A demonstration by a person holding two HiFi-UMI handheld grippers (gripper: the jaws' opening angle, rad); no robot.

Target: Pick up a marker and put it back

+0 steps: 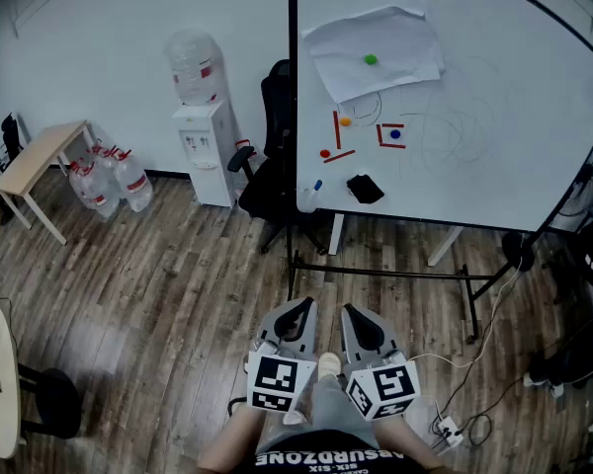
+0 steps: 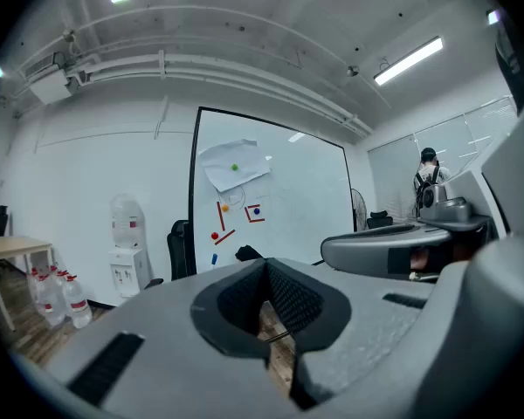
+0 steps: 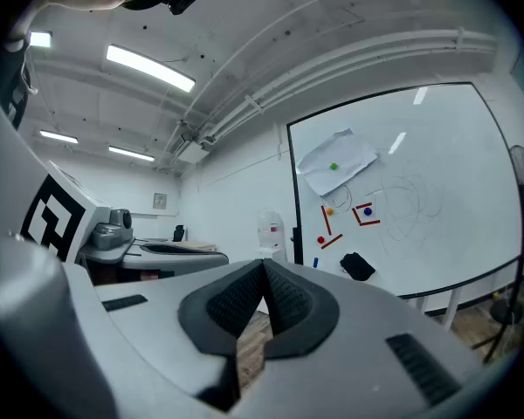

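Side by side at the person's waist, the grey plastic left claw (image 1: 301,306) and its twin, the right claw (image 1: 351,311), hang low over the grey-brown wood-plank floor (image 1: 158,294). Both point towards the board ahead. Each claw's dark ribbed pads are pressed together at the tips, with nothing held between them. Only floorboards show through the slit below the pads in the left gripper view (image 2: 266,264) and the right gripper view (image 3: 264,264).

Well apart from both claws is a large white whiteboard on a black-framed stand (image 1: 494,67). The white marker with a blue cap (image 1: 314,188) sits at its lower left corner, close to the black frame. A black eraser (image 1: 365,188) rests near the marker, to its right. Higher up, a round green magnet (image 1: 371,59) sits on a creased white paper sheet (image 1: 376,52), above red strokes and small orange, red and blue dots.

Left of the board stand a black office chair (image 1: 267,181) and a white water dispenser (image 1: 203,136). Spare clear water bottles (image 1: 109,181) stand beside a pale wooden tabletop (image 1: 40,151).
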